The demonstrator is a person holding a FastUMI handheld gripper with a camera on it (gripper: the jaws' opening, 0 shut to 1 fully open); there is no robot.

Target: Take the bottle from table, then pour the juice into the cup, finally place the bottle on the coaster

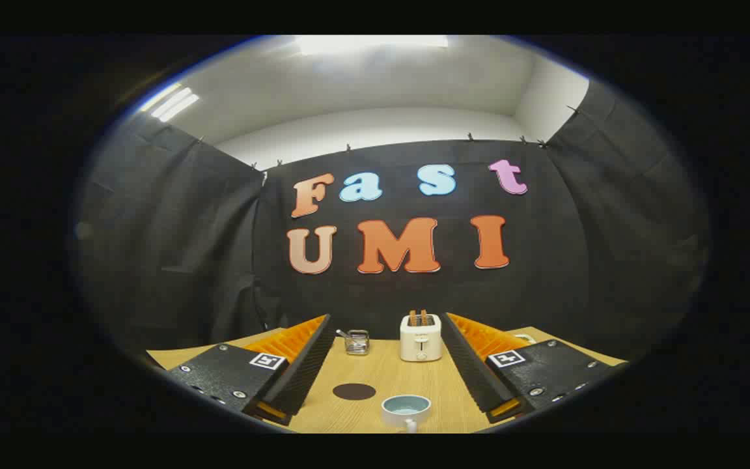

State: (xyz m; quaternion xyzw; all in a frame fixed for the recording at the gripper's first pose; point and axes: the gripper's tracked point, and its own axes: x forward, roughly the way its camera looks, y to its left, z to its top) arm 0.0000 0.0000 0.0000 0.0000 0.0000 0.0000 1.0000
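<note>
The gripper (385, 365) gapes wide, empty, over the pale wooden worktop (381, 378); between its fingers sit a light-blue round cup (405, 410) and dark round coaster (354, 391).

cup (405, 411): pale blue, upright, on table | coaster (354, 391): dark round, flat, just beside cup

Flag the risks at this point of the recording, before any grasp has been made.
The gripper is open and holds nothing; with no bottle ahead of its fingers, a search sweep could clip the white toaster or the small glass jar at the table's far side. The cup sits low between the fingers, so a descent might knock it. The dark coaster lies close beside it, leaving tight room for placing.
</note>
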